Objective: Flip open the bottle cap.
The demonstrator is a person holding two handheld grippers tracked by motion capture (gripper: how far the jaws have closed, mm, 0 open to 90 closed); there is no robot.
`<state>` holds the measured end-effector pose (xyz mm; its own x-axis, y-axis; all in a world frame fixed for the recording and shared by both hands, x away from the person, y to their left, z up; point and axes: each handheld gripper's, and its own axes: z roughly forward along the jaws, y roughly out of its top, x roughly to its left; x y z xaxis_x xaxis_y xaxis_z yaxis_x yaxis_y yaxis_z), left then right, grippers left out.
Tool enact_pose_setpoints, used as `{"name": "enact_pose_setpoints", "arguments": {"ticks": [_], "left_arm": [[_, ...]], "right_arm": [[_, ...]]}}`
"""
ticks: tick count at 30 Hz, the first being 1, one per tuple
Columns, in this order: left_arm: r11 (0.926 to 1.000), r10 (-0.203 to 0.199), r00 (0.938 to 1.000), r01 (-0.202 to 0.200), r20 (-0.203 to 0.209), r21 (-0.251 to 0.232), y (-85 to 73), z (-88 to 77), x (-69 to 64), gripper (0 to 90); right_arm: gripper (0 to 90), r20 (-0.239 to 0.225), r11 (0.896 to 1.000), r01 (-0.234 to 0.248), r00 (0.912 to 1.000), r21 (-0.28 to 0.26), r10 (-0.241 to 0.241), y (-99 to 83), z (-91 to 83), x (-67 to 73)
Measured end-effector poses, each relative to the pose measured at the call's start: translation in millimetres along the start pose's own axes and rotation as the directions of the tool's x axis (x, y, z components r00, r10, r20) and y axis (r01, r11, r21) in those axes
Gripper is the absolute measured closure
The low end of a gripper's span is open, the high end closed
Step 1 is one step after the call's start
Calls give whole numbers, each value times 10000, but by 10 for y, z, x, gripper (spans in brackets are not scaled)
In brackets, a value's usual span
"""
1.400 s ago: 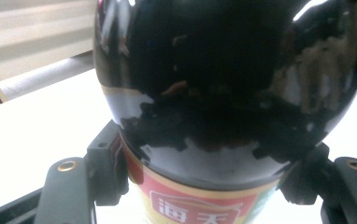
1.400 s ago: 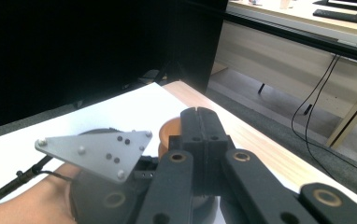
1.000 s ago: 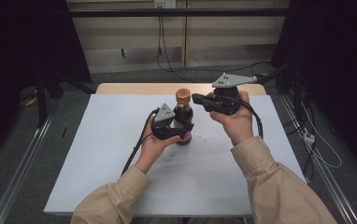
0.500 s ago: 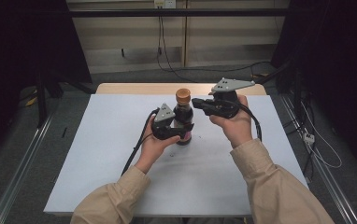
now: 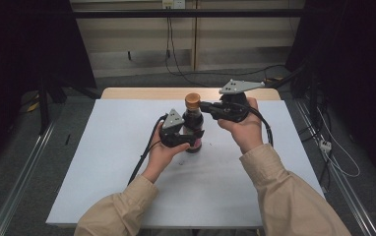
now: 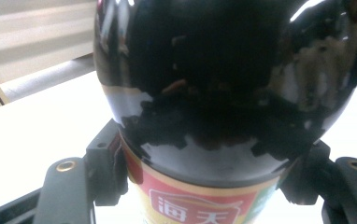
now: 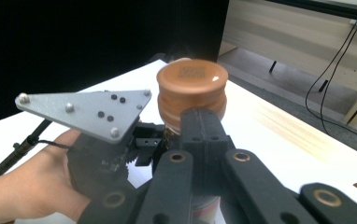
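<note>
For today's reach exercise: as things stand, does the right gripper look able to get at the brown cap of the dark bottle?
Probably yes. The right gripper, jaws shut, sits level with the brown cap, right beside it, nothing between. The left gripper clamps the bottle lower, on its body, leaving the cap free.

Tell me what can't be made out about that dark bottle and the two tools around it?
- Bottle label: in the left gripper view the bottom edge cuts it off.
- Bottle neck below the brown cap: in the right gripper view the right tool covers it.
- Left tool: in the high view its tips are hidden behind the bottle.
- Cap lettering: too blurred to read.
</note>
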<state>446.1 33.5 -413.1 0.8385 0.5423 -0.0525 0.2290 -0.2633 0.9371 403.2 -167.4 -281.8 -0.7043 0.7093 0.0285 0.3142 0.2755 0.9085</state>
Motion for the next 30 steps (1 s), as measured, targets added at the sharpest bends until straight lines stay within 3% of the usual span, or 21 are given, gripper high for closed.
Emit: {"name": "enact_pose_setpoints", "arguments": {"ticks": [4,10,12,24,30], "left_arm": [[10000,61,9999,-61,159,13,0,-1,9,308],[10000,12,9999,-12,131,-32,-4,-2,4,308],[10000,-29,10000,29,-67,-29,-4,-2,-5,308],[10000,-65,9999,65,156,-44,-6,3,15,308],[10000,-89,9999,89,59,-38,-6,1,14,307]], "right_arm": [[900,12,10000,-7,10000,-68,7,18,-2,5],[900,-36,9998,-29,10000,-195,28,46,1,5],[900,-65,9998,-34,10000,-206,33,53,2,6],[900,-30,9998,-89,10000,-197,88,79,8,3],[900,-17,9997,-109,9999,-210,109,107,18,10]]}}
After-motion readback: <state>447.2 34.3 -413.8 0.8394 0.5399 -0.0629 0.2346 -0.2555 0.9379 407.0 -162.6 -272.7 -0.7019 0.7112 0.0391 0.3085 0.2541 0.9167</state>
